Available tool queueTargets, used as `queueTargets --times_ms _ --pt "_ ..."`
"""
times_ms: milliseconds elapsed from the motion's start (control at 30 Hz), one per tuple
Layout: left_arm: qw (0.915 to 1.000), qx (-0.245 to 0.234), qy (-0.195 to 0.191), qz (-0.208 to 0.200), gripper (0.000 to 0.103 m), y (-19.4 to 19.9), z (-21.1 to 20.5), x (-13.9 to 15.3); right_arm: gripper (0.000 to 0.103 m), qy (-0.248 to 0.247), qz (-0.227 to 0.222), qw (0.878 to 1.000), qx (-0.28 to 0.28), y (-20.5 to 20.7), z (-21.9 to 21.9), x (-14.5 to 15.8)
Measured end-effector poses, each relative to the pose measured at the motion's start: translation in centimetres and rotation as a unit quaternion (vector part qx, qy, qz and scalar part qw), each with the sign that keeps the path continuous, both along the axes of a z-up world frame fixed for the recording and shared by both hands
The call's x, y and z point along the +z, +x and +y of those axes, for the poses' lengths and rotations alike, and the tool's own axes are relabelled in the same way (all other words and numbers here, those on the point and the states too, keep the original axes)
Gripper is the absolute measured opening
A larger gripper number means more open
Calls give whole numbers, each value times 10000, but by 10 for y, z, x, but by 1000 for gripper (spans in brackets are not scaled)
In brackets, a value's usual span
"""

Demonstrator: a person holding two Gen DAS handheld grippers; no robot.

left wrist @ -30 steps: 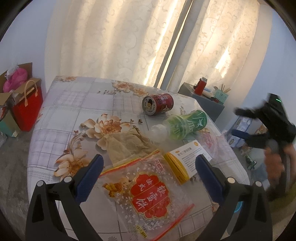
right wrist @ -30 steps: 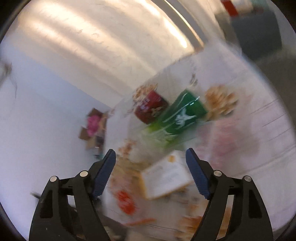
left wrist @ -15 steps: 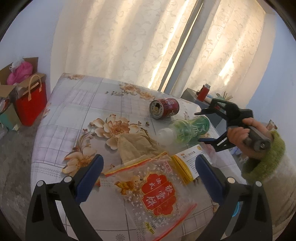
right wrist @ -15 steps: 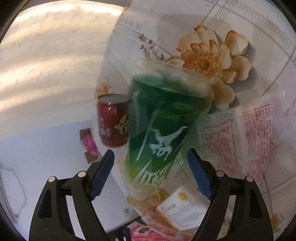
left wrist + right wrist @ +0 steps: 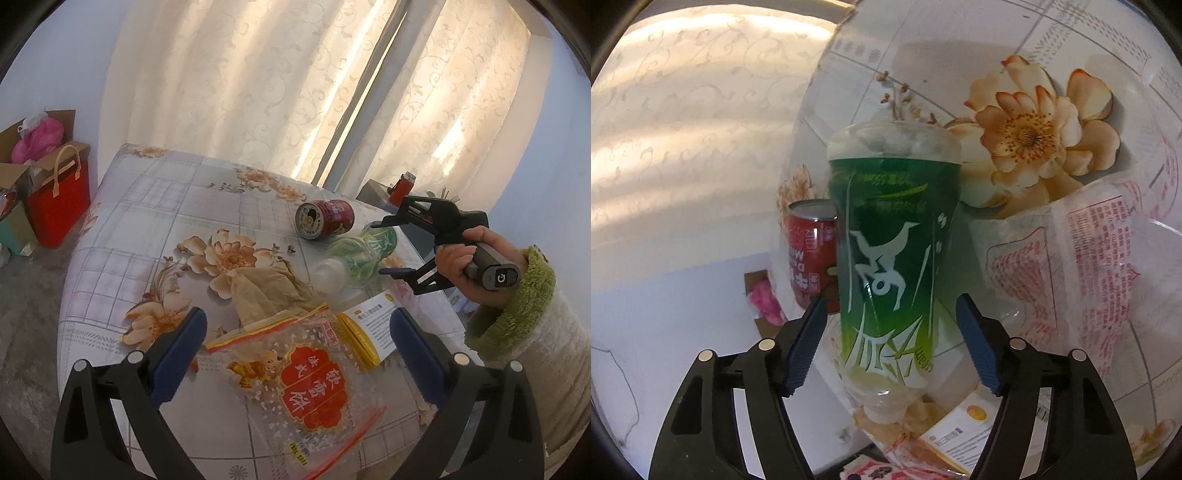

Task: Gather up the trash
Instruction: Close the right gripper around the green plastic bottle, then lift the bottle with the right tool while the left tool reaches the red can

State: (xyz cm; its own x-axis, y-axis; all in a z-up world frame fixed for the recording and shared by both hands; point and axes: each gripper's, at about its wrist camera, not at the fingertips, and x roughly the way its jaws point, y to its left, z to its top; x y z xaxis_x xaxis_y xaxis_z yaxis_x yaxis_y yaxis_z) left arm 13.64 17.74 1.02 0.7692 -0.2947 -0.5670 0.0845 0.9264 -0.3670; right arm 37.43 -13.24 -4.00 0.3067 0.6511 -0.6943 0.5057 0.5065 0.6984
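A green-labelled plastic bottle (image 5: pixel 354 254) (image 5: pixel 890 251) lies on the flowered tablecloth (image 5: pixel 155 221). My right gripper (image 5: pixel 384 247) (image 5: pixel 892 332) straddles its body; the jaws are closing, with a small gap between each pad and the bottle. Beside the bottle lies a red can (image 5: pixel 325 218) (image 5: pixel 809 254). My left gripper (image 5: pixel 295 332) hangs open above a clear snack bag with a red label (image 5: pixel 310 376), holding nothing. A crumpled brown paper (image 5: pixel 266 291) and a yellow-and-white leaflet (image 5: pixel 369 325) lie nearby.
A clear wrapper with red print (image 5: pixel 1071 266) lies right of the bottle. On the floor at left stand a red bag (image 5: pixel 59 203) and a cardboard box (image 5: pixel 37 136). A small side table with a red flask (image 5: pixel 402 186) stands behind the table, before the curtains.
The right gripper came down from the right edge of the table onto the green bottle, rolled, and its jaws narrowed around it. The left gripper stayed almost still.
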Motion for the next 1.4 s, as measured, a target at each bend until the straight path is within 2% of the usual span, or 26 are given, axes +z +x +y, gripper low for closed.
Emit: queueTargets --times_ms 200,367,633,967,1133,1400 --pt "10000 29 -28 35 97 -2 3 -1 59 -119 70 9999 74 13 16 -8" --pt "10000 18 17 29 97 -4 2 1 56 -86 -41 9999 114 18 26 -10" --pt "9999 38 109 61 97 -4 0 4 52 362 -331 9988 27 11 16 -14" --pt "9998 50 210 20 97 0 0 14 51 900 -906 9918 41 -6 -15 2" --pt "9989 -260 399 -52 97 9 -16 20 51 1231 -1365 9830 -4 -24 -37 17" --pt "9916 -1066 714 -190 97 20 -65 26 50 1285 -2029 9707 56 -57 -62 37"
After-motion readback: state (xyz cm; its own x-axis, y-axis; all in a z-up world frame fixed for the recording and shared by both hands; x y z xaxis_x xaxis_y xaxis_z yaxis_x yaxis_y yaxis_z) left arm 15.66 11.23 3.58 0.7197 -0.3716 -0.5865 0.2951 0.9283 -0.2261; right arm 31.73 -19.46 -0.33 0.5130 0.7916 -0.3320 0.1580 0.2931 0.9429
